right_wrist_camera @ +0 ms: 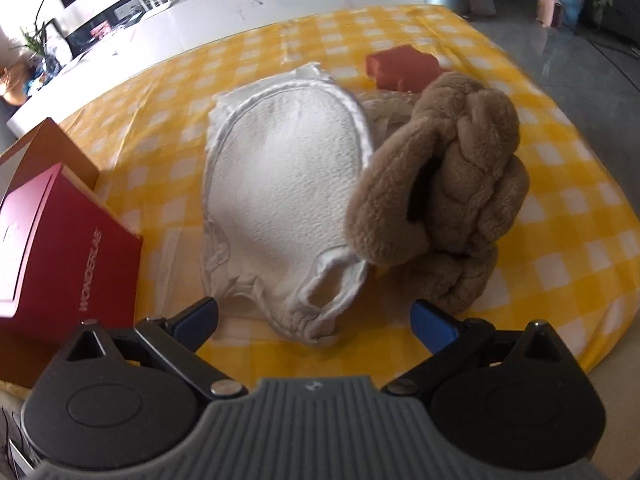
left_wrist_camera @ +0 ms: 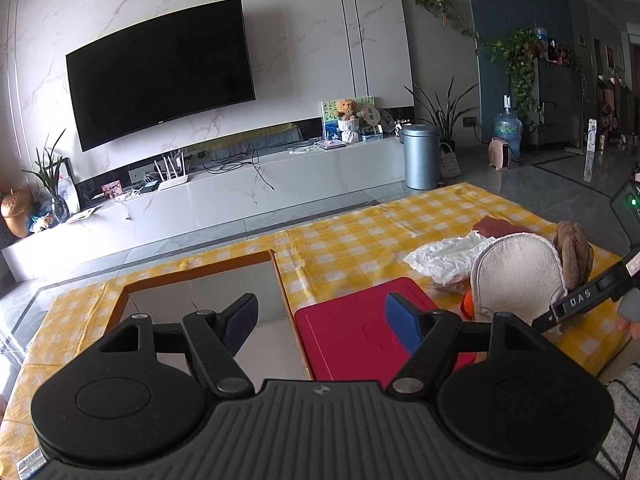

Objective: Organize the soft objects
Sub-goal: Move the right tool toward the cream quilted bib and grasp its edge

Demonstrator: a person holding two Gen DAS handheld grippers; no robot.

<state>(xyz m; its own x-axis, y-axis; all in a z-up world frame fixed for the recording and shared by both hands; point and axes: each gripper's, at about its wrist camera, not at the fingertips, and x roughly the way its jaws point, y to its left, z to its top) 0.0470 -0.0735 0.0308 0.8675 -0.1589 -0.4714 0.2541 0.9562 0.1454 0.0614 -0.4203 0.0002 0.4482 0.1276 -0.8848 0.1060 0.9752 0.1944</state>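
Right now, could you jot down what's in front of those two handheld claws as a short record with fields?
surface: yellow checked cloth over a low table
soft items: white mitt, brown plush toy leaning against it, crumpled white cloth behind
containers: open cardboard box beside red box lid printed WONDERLAB
other: dark red block at the far side
left gripper: open, empty, above the boxes
right gripper: open, empty, its fingers either side of the mitt's near end

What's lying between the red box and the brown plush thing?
The white mitt lies between the red box and the brown plush, touching the plush, as the right wrist view shows.
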